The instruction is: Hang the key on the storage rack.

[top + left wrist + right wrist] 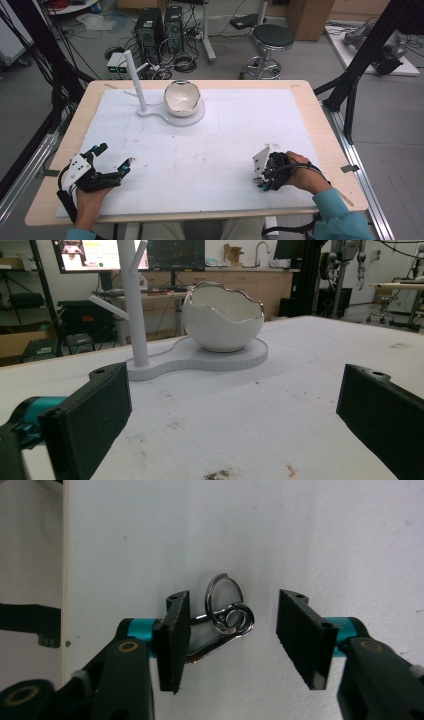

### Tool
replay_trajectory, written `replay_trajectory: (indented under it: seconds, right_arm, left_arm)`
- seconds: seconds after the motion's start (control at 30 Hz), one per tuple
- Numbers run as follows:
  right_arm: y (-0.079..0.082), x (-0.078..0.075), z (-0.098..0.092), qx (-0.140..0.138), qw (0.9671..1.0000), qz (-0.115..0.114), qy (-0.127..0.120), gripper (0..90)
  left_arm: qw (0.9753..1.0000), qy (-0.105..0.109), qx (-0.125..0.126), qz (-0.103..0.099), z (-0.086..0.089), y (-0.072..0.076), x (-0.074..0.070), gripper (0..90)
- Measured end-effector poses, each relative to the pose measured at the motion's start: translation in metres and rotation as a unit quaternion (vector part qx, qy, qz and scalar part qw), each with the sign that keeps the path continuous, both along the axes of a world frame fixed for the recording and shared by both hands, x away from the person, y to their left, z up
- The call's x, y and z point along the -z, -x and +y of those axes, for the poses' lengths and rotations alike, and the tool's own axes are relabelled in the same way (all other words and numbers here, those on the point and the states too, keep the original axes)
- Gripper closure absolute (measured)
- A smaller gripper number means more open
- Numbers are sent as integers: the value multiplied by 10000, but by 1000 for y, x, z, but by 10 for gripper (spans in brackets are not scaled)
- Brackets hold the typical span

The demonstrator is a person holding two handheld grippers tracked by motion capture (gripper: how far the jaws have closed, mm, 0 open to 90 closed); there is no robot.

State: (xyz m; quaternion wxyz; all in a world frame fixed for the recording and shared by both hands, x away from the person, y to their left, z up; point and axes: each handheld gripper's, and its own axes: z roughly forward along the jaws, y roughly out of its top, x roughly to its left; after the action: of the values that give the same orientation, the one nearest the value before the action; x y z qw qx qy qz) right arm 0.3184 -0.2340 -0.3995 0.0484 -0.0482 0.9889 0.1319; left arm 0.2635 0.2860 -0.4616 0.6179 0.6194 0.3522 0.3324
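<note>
While the right hand-held gripper hangs wide open over a metal key ring lying flat on the white worktop, well nearer the person than the egg-shaped bowl, closing squarely on the ring with both pads level would likely grip best. The left hand-held gripper, also wide open and empty, faces that bowl. The right gripper view reveals the ring's clasp, too small to see from above.

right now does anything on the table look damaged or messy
Nothing is broken. The white bowl has a jagged rim, but its even silver edging suggests design. The table cover carries small brown and reddish stains near the left gripper.
</note>
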Motion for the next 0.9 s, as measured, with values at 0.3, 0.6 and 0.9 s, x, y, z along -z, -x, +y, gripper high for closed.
replay_trajectory:
  seconds: [0.3, 0.6, 0.9]
  right_arm:
    - [-1, -3, 1, -48, 10000, -63, -4, 678]
    - [-1, -5, 0, 30, 10000, -25, -70, 776]
    - [0, -7, 0, 102, 9998, -56, -157, 833]
  left_arm:
    - [10000, 2, -2, 1, 0, 0, 0, 17]
    - [10000, 4, 0, 2, 0, 0, 0, 17]
    - [10000, 5, 0, 3, 0, 0, 0, 17]
